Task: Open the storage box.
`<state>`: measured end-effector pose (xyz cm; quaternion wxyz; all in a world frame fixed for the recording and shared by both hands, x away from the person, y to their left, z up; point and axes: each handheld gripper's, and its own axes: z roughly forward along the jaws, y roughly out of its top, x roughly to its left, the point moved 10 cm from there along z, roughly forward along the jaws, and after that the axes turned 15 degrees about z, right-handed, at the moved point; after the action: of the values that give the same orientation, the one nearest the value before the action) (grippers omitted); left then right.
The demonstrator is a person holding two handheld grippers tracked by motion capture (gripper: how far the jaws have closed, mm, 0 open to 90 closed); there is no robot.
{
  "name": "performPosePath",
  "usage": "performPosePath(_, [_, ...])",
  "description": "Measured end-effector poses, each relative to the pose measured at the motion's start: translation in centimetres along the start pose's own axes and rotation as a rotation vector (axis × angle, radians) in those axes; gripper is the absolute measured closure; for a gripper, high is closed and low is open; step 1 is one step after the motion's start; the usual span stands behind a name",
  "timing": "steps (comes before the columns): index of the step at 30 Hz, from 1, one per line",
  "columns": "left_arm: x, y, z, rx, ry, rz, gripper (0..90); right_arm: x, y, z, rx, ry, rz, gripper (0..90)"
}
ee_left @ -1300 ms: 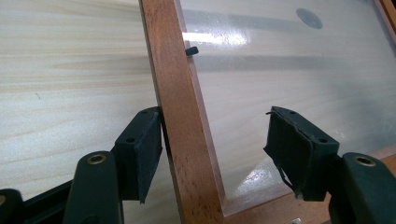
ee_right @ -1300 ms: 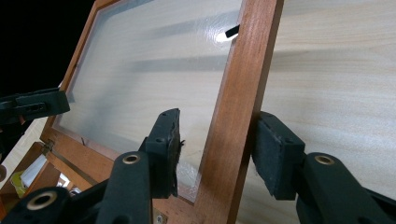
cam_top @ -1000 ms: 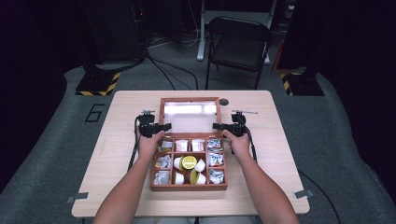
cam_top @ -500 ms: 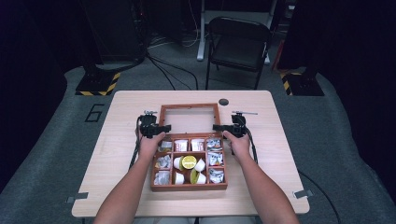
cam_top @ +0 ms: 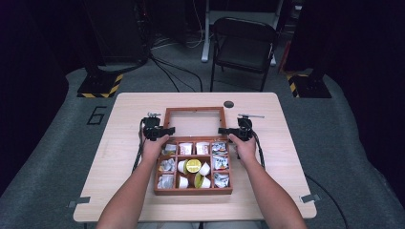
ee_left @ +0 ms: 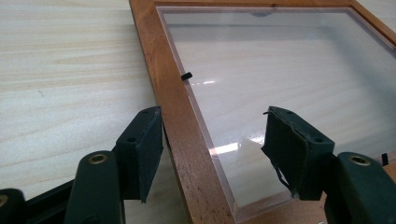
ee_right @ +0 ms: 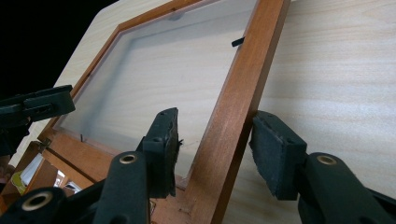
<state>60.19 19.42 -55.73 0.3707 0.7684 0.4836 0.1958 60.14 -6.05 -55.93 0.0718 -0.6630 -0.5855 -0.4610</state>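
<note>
Light wooden table (cam_top: 119,157) on grey floor (cam_top: 43,157); both hand-held grippers' jaws apart, straddling the lid (cam_top: 195,110).

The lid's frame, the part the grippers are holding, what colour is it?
Reddish-brown wood, around a clear pane; the lid's frame shows best in the left gripper view.

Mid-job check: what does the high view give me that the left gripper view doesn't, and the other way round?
High view alone: the whole wooden box with its compartments of packets and small cups, both hands, the right gripper, and a small dark disc on the table. Left gripper view alone: the left gripper close up, jaws apart and straddling the lid's wooden side rail, plus a small black clip at the pane's edge. Shared: the glass-paned lid lying open behind the box, and the pale tabletop.
</note>
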Motion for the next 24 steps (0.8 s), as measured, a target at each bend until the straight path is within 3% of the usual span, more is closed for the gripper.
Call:
performPosePath(6, [-0.08,-0.15,0.24,0.008,-0.021,-0.017,38.8,-0.34,-0.26,-0.18,-0.007,0.011,0.035,51.6])
performPosePath(16, [-0.12,-0.12,0.43,0.006,-0.037,-0.015,39.2,-0.60,-0.36,-0.37,-0.007,0.006,0.048,51.6])
performPosePath(19, [-0.16,-0.23,0.43,0.007,-0.058,-0.055,39.9,-0.69,-0.43,-0.33,0.000,0.009,0.064,51.5])
performPosePath(24, [-0.19,-0.30,0.24,0.013,-0.060,-0.051,40.1,-0.67,-0.48,-0.35,-0.002,0.002,0.066,49.5])
